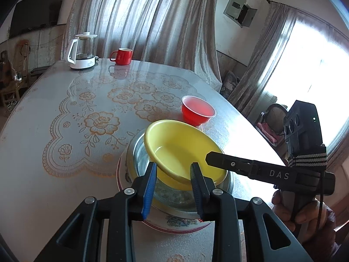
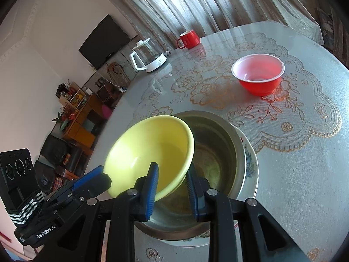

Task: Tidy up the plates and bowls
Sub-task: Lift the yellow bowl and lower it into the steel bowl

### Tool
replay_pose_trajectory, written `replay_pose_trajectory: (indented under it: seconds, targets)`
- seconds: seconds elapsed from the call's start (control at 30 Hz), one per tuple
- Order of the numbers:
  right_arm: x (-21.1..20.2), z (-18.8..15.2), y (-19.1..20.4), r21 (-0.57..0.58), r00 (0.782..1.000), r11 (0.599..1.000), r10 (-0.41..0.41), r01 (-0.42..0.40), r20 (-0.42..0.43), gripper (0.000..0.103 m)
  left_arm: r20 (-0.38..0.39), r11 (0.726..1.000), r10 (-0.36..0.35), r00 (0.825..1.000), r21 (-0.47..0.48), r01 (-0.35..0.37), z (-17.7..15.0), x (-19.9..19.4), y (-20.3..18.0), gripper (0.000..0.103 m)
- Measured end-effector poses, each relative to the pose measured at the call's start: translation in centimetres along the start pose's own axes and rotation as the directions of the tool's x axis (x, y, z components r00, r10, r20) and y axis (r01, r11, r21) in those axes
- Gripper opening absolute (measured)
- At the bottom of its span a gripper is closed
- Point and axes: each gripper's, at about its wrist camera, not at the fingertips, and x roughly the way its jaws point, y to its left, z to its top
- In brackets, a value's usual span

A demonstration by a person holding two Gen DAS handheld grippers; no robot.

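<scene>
on the right gripper marked "das", and the left gripper marked "genrobot.ai", jaws clench the yellow bowl.

A home living room: lace-covered table, curtains, wall television, kettle.

The yellow bowl covers much of the metal bowl beneath it, so the metal bowl's floor shows only in part. The patterned plate under both shows only as a rim, its picture mostly covered. Whether the left claw presses the yellow bowl's rim cannot be told. The person's hand is cut off by the picture's edge. The window is blown out white.
</scene>
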Motion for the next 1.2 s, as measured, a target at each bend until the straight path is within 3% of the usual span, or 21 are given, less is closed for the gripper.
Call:
replay_pose_trajectory:
  seconds: [1.2]
  targets:
    - [-1.1,-2.9,0.4,-0.122,0.993,0.987,-0.101,0.107,0.053,0.025,-0.062,1.000,-0.027,0.998,-0.006,0.027,-2.0,1.3,-0.4,0.031]
